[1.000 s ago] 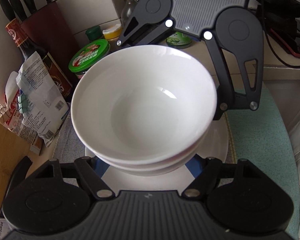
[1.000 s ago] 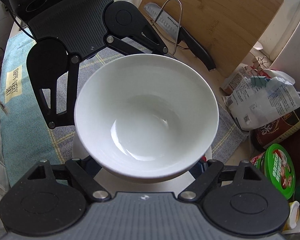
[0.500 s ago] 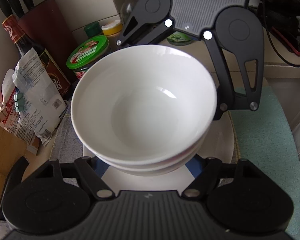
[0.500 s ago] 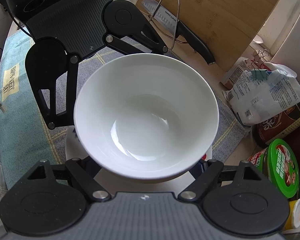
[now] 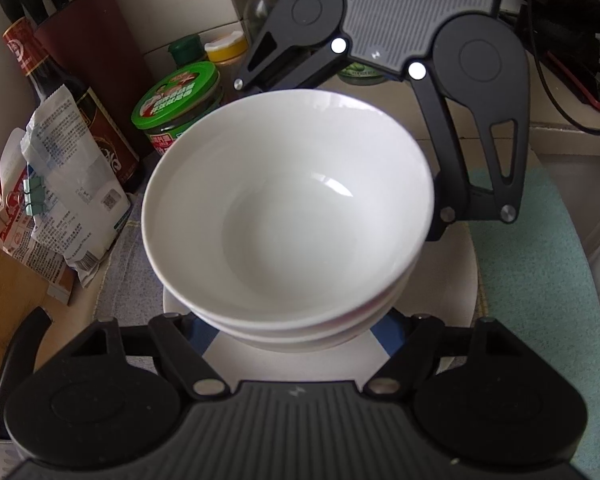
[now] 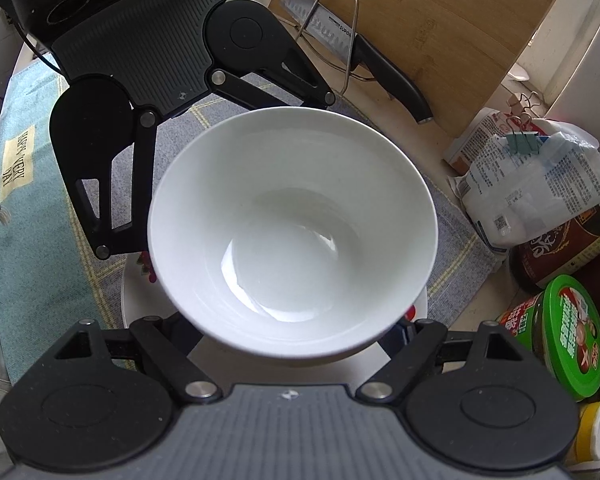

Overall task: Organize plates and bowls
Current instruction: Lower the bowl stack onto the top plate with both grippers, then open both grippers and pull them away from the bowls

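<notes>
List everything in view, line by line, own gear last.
bowls: at least two nested, white, stacked on the plate
plate: one, white, under the stack
mat: one, grey, under the plate
towel: one, teal, beside the mat
jar: one, green lid, behind the bowls
sauce bottle: one, dark with a red label, by the knife block
knife block: one, dark red, at the wall
packet: one, white, clipped shut, leaning on the bottle
knife: one, black handle, on a wire stand
cutting board: one, wooden, behind the knife
left tongs: black, tips hidden under the bowls
right tongs: black, opposite side, tips hidden
</notes>
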### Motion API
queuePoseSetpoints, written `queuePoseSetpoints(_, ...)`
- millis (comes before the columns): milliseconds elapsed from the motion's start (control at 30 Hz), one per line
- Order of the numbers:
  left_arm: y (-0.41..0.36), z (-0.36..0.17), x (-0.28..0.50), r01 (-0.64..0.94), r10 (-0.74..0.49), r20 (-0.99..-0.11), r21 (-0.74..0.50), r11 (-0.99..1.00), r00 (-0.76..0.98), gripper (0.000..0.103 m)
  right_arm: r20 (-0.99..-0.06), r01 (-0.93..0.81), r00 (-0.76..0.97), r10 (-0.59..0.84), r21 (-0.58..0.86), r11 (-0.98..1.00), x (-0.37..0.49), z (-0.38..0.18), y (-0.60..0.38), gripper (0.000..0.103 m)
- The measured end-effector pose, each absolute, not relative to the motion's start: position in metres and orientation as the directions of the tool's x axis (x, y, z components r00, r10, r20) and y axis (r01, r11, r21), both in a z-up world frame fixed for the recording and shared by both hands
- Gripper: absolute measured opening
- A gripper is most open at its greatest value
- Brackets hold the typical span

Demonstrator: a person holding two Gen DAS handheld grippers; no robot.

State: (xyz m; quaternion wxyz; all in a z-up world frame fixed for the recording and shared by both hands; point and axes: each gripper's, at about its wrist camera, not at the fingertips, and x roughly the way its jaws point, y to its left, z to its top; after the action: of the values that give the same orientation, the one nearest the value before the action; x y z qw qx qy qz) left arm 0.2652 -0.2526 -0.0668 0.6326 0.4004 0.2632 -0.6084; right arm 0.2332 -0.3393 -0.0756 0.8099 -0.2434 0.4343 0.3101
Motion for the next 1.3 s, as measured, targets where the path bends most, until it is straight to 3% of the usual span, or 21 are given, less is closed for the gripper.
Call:
queuePoseSetpoints(233, -0.250, -0.067, 0.267, 0.983, -0.565, -0.816, 0.179, -0.039, 0.126, 0.082, -0.852, -0.706, 0.439, 0.284, -0.132, 0.696, 0.234, -0.077, -0.340, 0.093)
queuePoseSetpoints(300, -0.247, -0.067, 0.264, 0.979, -0.580, -0.800, 0.204, -0.026, 0.152, 0.091, -0.846, -0.713, 0.449, 0.288, -0.145, 0.686, 0.231, -0.078, -0.339, 0.103)
queuePoseSetpoints(400, -0.239, -0.064, 0.259, 0.972, -0.601, -0.777, 0.233, 0.002, 0.188, 0.096, -0.845, -0.711, 0.463, 0.269, -0.172, 0.681, 0.226, -0.079, -0.337, 0.103)
queuePoseSetpoints(633, -0.207, -0.048, 0.241, 0.931, -0.617, -0.697, 0.278, 0.236, 0.364, 0.098, -0.824, -0.680, 0.499, 0.269, -0.180, 0.711, 0.210, -0.074, -0.342, 0.103)
queuePoseSetpoints(833, -0.177, -0.032, 0.214, 0.877, -0.631, -0.623, 0.216, 0.429, 0.462, 0.101, -0.835, -0.611, 0.520, 0.181, -0.215, 0.762, 0.197, -0.073, -0.337, 0.103)
queuePoseSetpoints(1067, -0.146, -0.019, 0.186, 0.840, -0.663, -0.562, 0.113, 0.531, 0.494, 0.101, -0.830, -0.324, 0.558, -0.019, -0.239, 0.915, 0.176, -0.060, -0.314, 0.103)
queuePoseSetpoints(1300, -0.127, -0.004, 0.171, 0.719, -0.552, -0.583, 0.081, 0.691, 0.596, 0.101, -0.790, 0.149, 0.579, -0.202, -0.141, 0.979, 0.148, -0.037, -0.295, 0.103)
